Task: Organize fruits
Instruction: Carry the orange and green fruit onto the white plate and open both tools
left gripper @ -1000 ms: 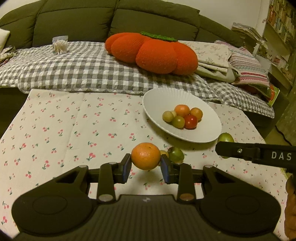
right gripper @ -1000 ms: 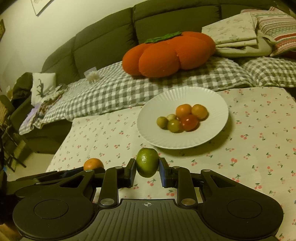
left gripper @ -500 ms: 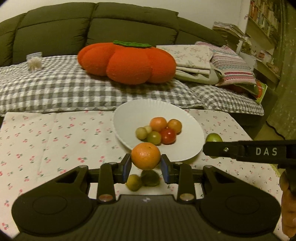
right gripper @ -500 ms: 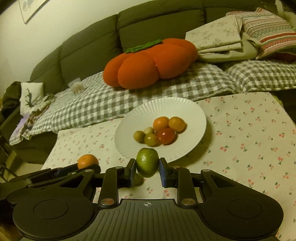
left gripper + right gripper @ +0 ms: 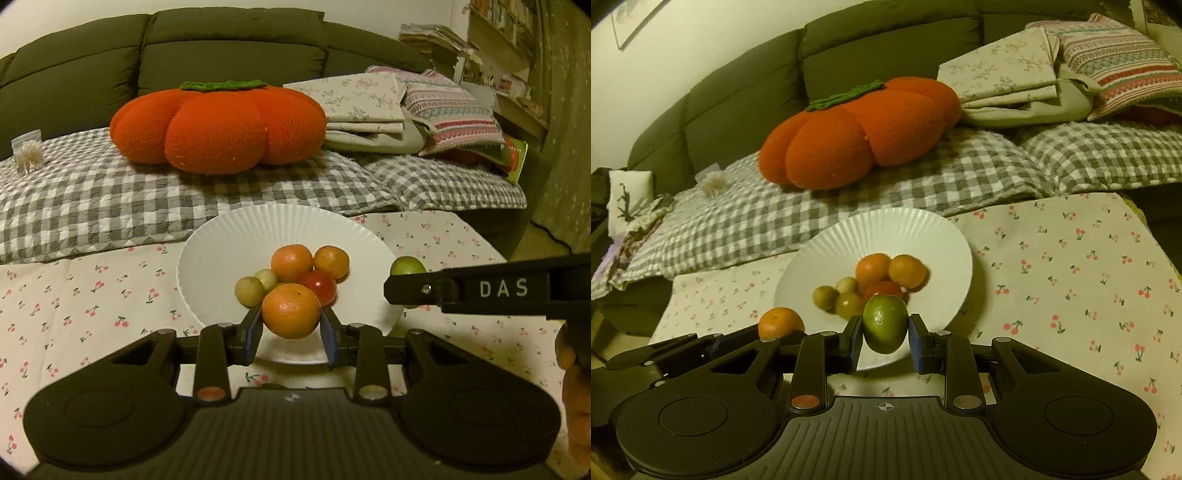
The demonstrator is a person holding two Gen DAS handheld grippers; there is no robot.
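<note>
On the cherry-print tablecloth [image 5: 92,295] before a sofa, the left gripper [image 5: 291,334] clasps an orange [image 5: 291,311] and the right gripper [image 5: 885,345] a lime [image 5: 885,323], the white plate [image 5: 221,251] lying just ahead of both fingertips.

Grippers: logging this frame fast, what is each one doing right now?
Left gripper: shut on the orange, above the white plate.
Right gripper: shut on the green lime.
</note>
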